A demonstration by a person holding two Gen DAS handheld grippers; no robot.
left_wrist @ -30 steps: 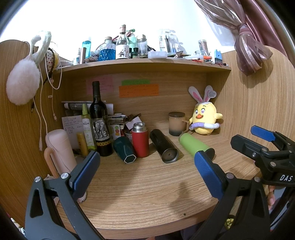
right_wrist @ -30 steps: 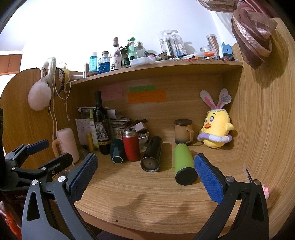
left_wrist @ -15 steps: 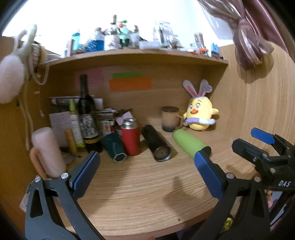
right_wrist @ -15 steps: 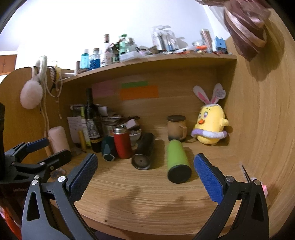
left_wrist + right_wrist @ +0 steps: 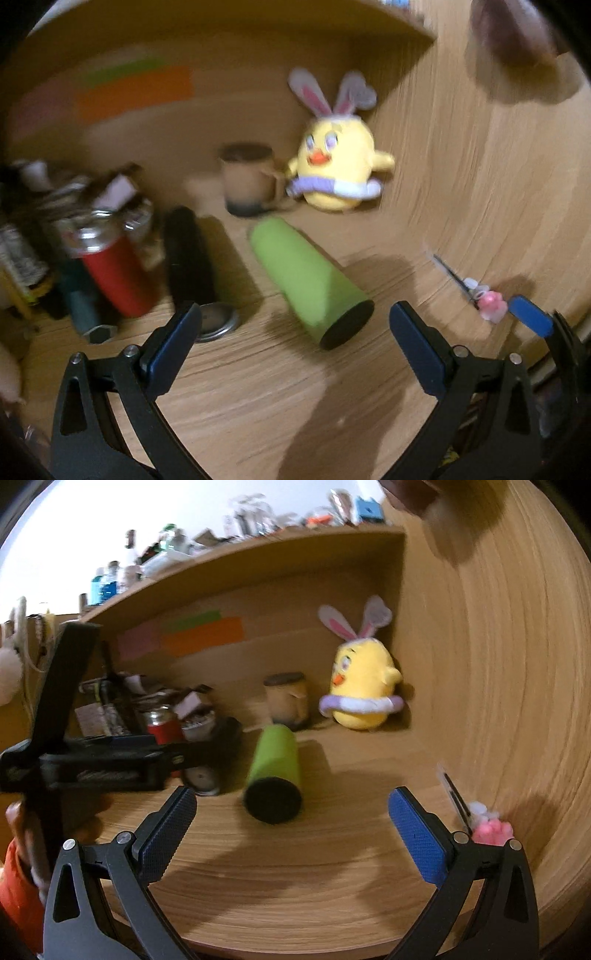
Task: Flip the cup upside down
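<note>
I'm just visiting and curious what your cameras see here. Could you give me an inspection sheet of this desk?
Surface: wooden desk, set in a wooden alcove.
Job's things: green cup lies on its side, dark end toward the cameras; black cup lies beside it; brown mug stands upright at the back.
Clutter: red flask, plush chick, pink clip, blurred bottles and boxes at left.
Grippers: left gripper open, empty; right gripper open, empty, both short of the green cup.
Cables: thin cords hang at far left, blurred.
Surroundings: shelf with bottles above; sticky notes on the back wall.
</note>
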